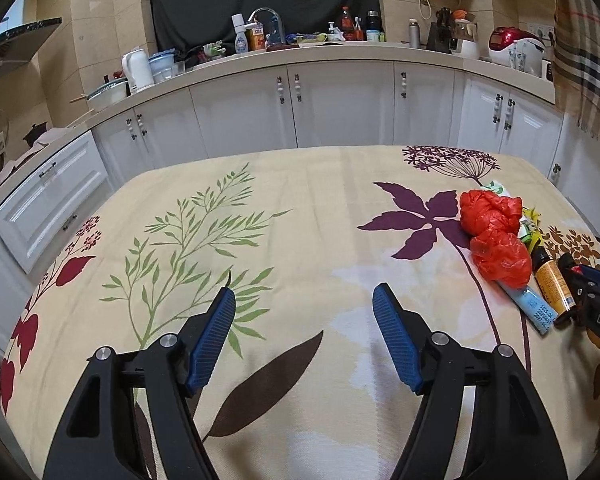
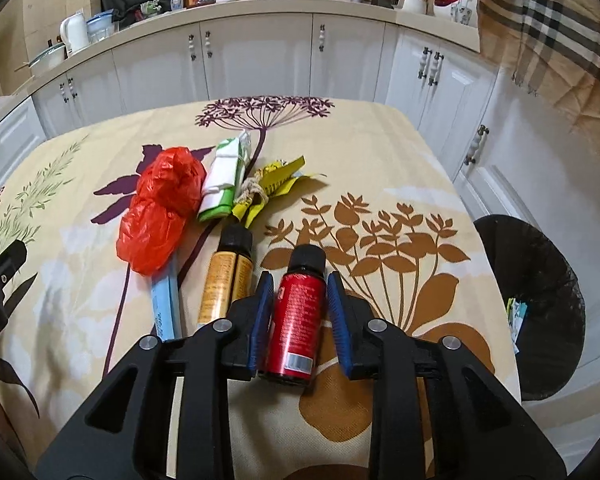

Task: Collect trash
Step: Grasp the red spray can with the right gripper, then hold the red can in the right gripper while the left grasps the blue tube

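2 bottles (image 2: 296, 312), 2 red bags (image 2: 160, 216).

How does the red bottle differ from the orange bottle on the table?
The red bottle has a red label; the orange bottle has a yellow-orange one. The red bottle lies between the fingers of the right gripper; the orange bottle lies just outside them, beside the blue tube. Both have black caps and lie on the tablecloth, caps pointing away from the camera.
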Demonstrator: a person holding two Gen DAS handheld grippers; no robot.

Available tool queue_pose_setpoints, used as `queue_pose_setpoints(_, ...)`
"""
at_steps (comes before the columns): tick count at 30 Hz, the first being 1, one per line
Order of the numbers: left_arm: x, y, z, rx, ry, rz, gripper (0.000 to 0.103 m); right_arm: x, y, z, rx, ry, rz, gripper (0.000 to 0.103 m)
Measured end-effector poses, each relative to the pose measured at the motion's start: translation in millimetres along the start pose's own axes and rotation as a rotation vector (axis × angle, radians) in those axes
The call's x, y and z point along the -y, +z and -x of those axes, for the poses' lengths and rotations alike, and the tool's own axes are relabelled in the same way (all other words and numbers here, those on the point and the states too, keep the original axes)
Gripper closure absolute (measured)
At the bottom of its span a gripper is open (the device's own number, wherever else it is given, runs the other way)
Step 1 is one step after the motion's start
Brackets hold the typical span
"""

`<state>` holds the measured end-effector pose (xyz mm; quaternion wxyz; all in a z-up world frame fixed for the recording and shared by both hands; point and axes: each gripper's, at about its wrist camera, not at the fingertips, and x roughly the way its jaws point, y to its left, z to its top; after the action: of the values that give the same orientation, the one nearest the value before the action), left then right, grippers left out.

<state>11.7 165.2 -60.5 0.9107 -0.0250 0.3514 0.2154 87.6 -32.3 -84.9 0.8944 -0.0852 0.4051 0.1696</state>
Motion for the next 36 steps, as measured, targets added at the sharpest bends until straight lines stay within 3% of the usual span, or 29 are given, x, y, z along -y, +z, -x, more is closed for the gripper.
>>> queue_pose_setpoints(7,17,0,0,-0.007,-0.036,-0.021,0.034,5,-3,0,-0.015,0.008,-0.002,0.08)
queue_pose_setpoints(23,93,6,3,-0.046,-0.153,-0.089,0.034,54,-10,20,0.063,-0.027,-0.06,0.08)
queue_pose_setpoints(31,121,10,-7,-0.071,-0.161,-0.117,0.032,78,-12,25,0.087,-0.017,-0.104,0.08)
queue_pose_setpoints(36,131,8,-21,-0.129,-0.166,-0.139,0.032,84,-13,26,0.092,-0.004,-0.117,0.08)
